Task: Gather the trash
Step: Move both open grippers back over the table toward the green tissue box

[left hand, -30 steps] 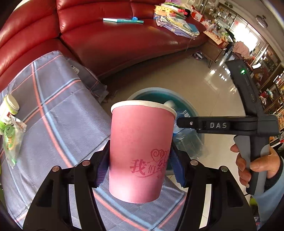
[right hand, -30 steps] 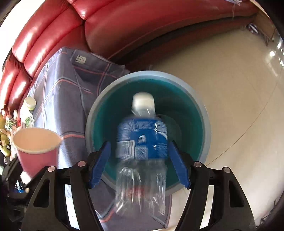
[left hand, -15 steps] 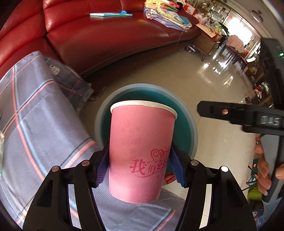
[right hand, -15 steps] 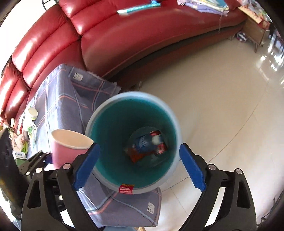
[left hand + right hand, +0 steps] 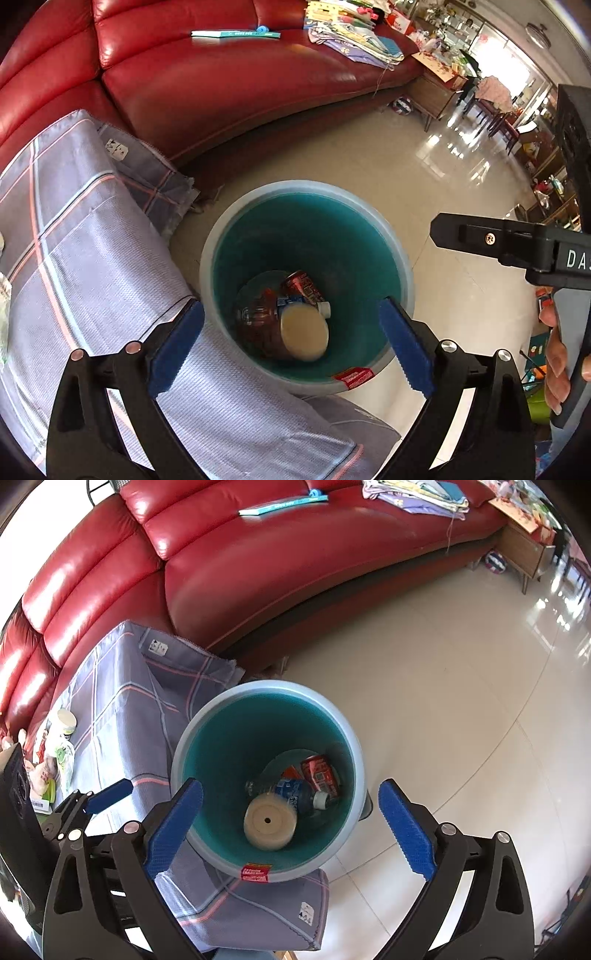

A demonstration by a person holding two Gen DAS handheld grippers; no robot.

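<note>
A light-blue bin (image 5: 306, 186) (image 5: 266, 686) with a teal inside stands on the floor against the table. In it lie a paper cup (image 5: 304, 334) (image 5: 269, 821) with its pale round end up, a blue-labelled plastic bottle (image 5: 295, 794) and a red can (image 5: 304, 286) (image 5: 319, 771). My left gripper (image 5: 290, 303) hangs above the bin, its jaws opening, with nothing between them. Over the same bin my right gripper (image 5: 290, 784) is also opening and empty. One left finger (image 5: 109, 795) shows in the right wrist view.
A grey-blue plaid cloth (image 5: 74, 258) (image 5: 122, 709) covers the table left of the bin. Snack packets and a white-lidded jar (image 5: 64, 723) lie at its far end. A red leather sofa (image 5: 221, 92) stands behind, and pale floor tiles (image 5: 443, 701) spread to the right.
The left jaws spread and the pink cup fell into the bin. The right jaws opened, the bottle fell in, and the right gripper rose.
</note>
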